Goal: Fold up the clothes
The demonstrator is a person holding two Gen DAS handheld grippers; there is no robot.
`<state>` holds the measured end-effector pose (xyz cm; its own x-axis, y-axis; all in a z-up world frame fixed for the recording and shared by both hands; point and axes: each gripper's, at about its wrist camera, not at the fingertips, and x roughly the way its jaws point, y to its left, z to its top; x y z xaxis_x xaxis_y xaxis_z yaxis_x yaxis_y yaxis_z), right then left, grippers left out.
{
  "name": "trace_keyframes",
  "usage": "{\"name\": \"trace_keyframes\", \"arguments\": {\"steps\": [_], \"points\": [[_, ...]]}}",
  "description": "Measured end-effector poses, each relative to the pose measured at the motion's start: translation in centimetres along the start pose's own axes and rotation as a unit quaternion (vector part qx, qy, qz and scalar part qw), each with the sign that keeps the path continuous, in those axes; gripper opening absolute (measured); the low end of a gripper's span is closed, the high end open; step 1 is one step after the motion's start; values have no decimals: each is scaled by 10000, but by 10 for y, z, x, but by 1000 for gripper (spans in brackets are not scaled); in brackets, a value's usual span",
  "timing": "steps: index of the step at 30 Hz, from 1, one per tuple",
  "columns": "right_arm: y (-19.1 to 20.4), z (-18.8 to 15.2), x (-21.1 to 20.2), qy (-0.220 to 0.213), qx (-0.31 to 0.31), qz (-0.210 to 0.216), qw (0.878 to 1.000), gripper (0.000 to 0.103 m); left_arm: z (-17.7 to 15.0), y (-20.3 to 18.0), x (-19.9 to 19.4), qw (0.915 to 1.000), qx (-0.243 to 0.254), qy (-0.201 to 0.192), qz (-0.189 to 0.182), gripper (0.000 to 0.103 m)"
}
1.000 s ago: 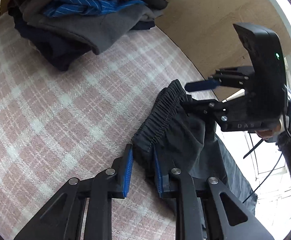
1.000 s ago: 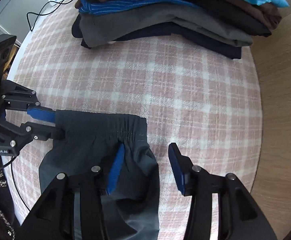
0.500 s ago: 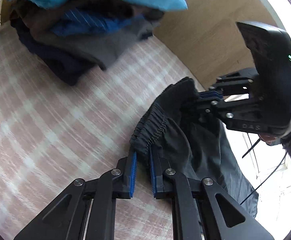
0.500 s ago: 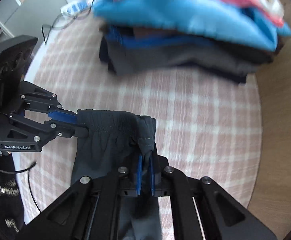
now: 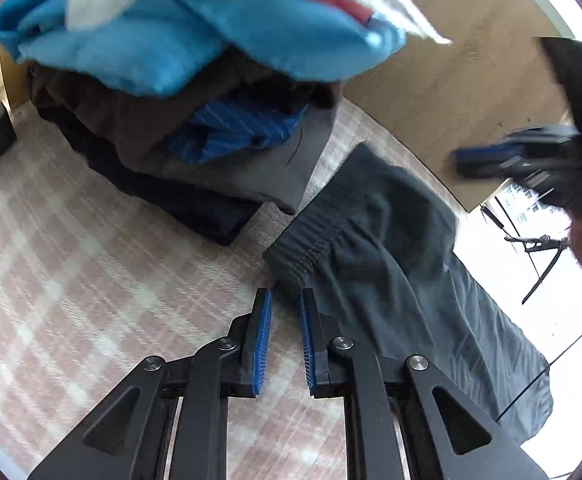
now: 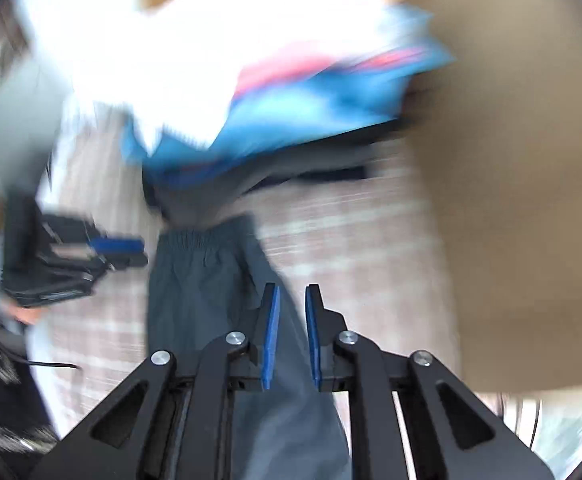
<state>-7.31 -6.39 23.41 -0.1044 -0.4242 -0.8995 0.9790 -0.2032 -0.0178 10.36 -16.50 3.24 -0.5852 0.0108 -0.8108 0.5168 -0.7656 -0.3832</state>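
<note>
Dark grey shorts (image 5: 375, 256) lie on the checked cloth (image 5: 71, 280) just beside the pile (image 5: 195, 128) of folded clothes, waistband toward the pile, legs trailing over the near edge of the table (image 5: 443, 92).

Left gripper (image 5: 285, 336): jaws slightly apart and opening, nothing between the pads; the tips stand at the near corner of the waistband without pressing it. Right gripper (image 6: 291, 332): jaws likewise narrowly parted and opening, empty, above the shorts. The right wrist view is heavily blurred, so whether the gripper is clear of the fabric cannot be told.

Assessment of the garment: thin, light, limp woven fabric, probably somewhat slick. It will sag and slide rather than hold a crease, and one layer may slip from a shallow pinch. The gathered elastic waistband is the thickest and firmest part. Recommended hold: both waistband corners, pads set well in across the elastic, or both hems for the fold.
</note>
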Motion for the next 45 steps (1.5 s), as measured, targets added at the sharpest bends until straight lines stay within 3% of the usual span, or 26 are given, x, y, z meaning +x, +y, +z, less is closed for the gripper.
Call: {"name": "trace_keyframes", "arguments": {"steps": [2, 4, 6, 9, 11, 14, 17, 18, 21, 22, 25, 28, 29, 32, 34, 37, 40, 45], "points": [[-19, -37, -82, -550, 745, -374, 9950, 19, -1, 1, -15, 9998, 129, -52, -144, 15], [-31, -94, -162, -956, 1465, -888, 9806, 28, -1, 2, -29, 9991, 263, -103, -304, 15], [-35, -159, -230, -1287, 2085, -1503, 9578, 32, 0, -9, -38, 9968, 559, -49, -576, 15], [-34, -261, -311, -1690, 3083, -2237, 9090, 35, 0, -41, -45, 9891, 1159, 58, -904, 15], [-31, -338, -331, -1673, 3808, -2634, 8704, 41, -8, -72, -48, 9814, 1541, 179, -1129, 15], [-45, -455, -329, -1318, 4752, -3026, 8157, 41, -32, -121, -51, 9653, 2061, 461, -1534, 20], [-63, -563, -310, -1122, 5801, -2668, 7613, 38, -72, -171, -39, 9452, 2528, 875, -1871, 20], [-62, -586, -295, -1080, 6040, -2494, 7492, 36, -87, -186, -33, 9394, 2633, 1031, -1938, 20], [-41, -610, -246, -960, 6099, -1986, 7611, 33, -130, -226, -16, 9204, 2805, 1626, -2187, 20], [-33, -612, -230, -904, 6029, -1842, 7710, 33, -143, -238, -12, 9140, 2879, 1768, -2246, 20], [-1, -575, -186, -605, 5118, -1588, 8421, 33, -179, -262, -13, 9032, 3228, 1882, -2113, 20], [36, -527, -140, -211, 3859, -1152, 9151, 33, -197, -267, -7, 8989, 3314, 1990, -2061, 20], [46, -514, -126, -75, 3514, -951, 9314, 33, -198, -266, -5, 9014, 3258, 2011, -2023, 20], [61, -488, -93, 231, 2827, -608, 9570, 33, -200, -262, 1, 9081, 3121, 2014, -1934, 20], [57, -478, -80, 312, 2670, -580, 9614, 33, -200, -263, 4, 9119, 3091, 1943, -1875, 20], [24, -476, -88, -17, 3176, -476, 9470, 31, -202, -267, 5, 9130, 3107, 1855, -1885, 20], [-5, -476, -106, -421, 3600, -385, 9312, 31, -207, -277, 3, 9057, 3355, 1725, -1935, 20], [-17, -469, -106, -233, 3486, -589, 9351, 31, -212, -299, 8, 8891, 3763, 1636, -2029, 20]]}}
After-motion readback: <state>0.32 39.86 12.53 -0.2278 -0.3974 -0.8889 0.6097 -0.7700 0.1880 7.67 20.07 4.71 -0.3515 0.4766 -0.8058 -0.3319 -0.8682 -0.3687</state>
